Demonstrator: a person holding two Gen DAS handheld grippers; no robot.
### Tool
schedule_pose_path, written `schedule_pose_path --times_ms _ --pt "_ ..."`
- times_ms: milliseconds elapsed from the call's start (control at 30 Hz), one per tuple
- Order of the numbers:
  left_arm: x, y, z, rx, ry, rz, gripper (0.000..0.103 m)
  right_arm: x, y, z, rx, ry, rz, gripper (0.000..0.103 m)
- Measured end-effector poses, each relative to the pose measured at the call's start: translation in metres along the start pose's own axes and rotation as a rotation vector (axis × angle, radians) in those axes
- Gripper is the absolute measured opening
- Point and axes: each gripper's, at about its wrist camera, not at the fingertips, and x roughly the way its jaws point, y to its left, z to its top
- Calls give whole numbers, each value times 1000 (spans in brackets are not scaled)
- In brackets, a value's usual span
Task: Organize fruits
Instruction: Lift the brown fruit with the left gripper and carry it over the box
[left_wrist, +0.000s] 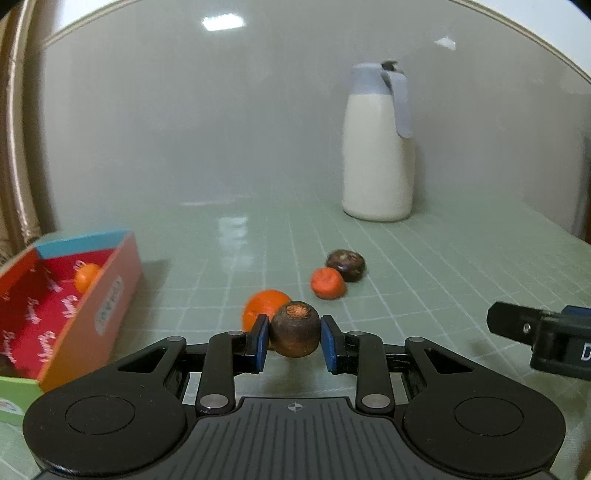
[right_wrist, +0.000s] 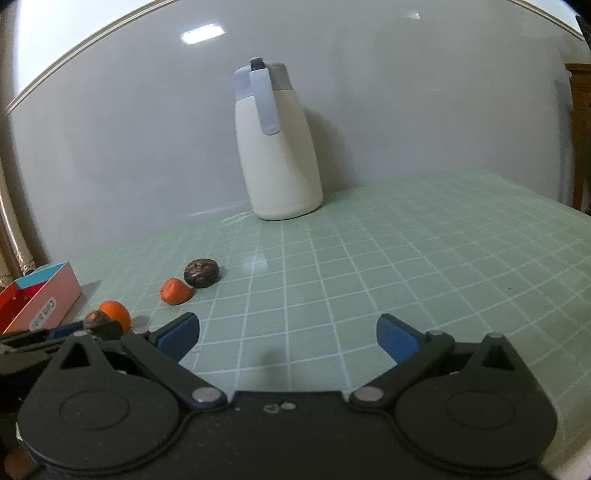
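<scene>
The left gripper (left_wrist: 294, 341) pinches a brown fruit (left_wrist: 294, 329) above the green mat (right_wrist: 369, 266), while the right gripper (right_wrist: 288, 338) is spread wide, holding nothing.

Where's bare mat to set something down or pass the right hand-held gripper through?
Free: the green mat right of the white jug and ahead of the right hand-held gripper. Also free is the strip between the box and the jug.

Crowded: the left hand-held gripper around the dark fruit, and the oranges behind it.
</scene>
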Motion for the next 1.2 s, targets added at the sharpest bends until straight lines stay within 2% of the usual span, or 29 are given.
schedule_pose_path --times_ms 300,600,867,1200 --pt "-19 22 7 16 -78 86 30 4 17 -1 -28 8 31 103" --pt "-32 64 10 -33 -95 183 30 7 44 -4 -66 16 82 103" --pt "-35 101 9 -82 -79 265 30 13 75 -6 -108 24 133 103" --pt "-31 132 3 -138 -14 329 30 18 102 -10 -152 30 183 103"
